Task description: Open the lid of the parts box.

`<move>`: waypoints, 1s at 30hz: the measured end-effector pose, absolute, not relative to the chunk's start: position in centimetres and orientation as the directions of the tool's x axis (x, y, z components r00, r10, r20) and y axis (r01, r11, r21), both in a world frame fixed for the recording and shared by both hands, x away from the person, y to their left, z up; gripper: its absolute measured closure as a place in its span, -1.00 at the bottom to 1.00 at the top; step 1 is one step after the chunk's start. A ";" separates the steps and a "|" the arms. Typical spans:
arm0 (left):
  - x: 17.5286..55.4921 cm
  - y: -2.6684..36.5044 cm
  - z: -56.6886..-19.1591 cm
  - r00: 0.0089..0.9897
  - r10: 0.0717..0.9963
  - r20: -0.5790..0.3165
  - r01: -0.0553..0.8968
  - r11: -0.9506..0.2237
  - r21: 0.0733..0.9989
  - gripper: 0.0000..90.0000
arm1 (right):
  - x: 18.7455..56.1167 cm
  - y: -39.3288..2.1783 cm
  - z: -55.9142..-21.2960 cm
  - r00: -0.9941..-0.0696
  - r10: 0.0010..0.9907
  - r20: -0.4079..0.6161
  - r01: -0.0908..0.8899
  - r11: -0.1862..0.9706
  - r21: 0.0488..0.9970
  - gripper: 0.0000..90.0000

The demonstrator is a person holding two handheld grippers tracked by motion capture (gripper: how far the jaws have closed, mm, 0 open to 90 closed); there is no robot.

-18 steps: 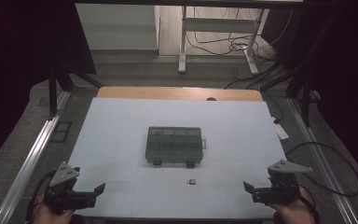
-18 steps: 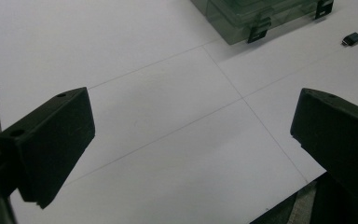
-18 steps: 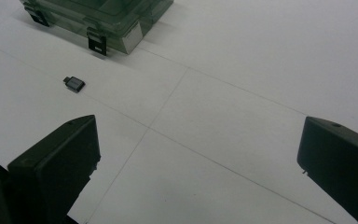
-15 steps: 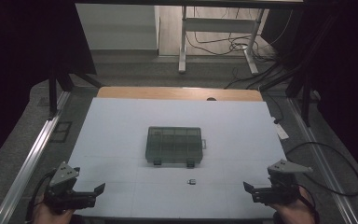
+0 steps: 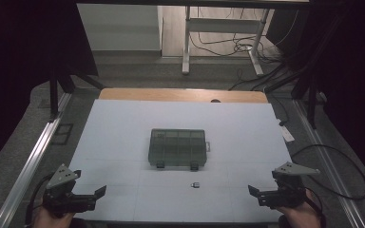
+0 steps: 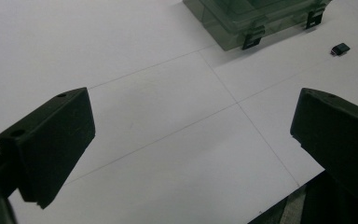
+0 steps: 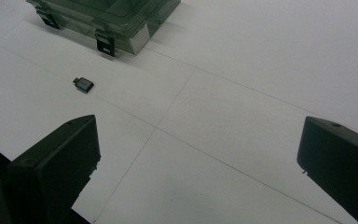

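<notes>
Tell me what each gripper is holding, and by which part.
Nothing is held. The left gripper and right gripper have open, empty jaws, apart from the compartment box and small black part.

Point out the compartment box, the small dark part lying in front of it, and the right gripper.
compartment box [image 5: 177, 147], high view, middle of its lid.
small dark part [image 5: 195, 184], high view, its body.
right gripper [image 5: 252, 193], high view, between its open jaws.

A compartment box [image 5: 177, 147] is sitting at the middle of the tabletop [image 5: 123, 123]. A small adapter [image 5: 196, 185] is lying on the tabletop just in front of the box, toward the person, slightly to the box's right half and apart from it. The left gripper [image 5: 91, 199] is hovering at the near left corner of the tabletop, and the right gripper [image 5: 261, 195] at the near right corner, both well apart from the box, with the adapter lying between them.
</notes>
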State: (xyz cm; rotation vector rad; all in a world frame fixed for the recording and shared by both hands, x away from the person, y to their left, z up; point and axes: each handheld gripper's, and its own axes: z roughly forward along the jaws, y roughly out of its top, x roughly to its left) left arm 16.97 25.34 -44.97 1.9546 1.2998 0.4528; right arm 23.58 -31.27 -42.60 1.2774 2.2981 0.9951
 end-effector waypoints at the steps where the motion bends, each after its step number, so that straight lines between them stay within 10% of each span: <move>1: 17.0 25.3 -45.0 0.428 0.898 -0.105 0.640 -0.219 0.736 -1.00 | 23.6 -31.3 -42.6 -0.546 0.837 0.049 0.608 0.355 0.711 -1.00; 30: 19.6 24.2 -45.4 0.534 0.842 -0.081 0.580 -0.295 0.759 -1.00 | 25.4 -30.4 -42.5 -0.617 0.785 0.056 0.566 0.394 0.724 -1.00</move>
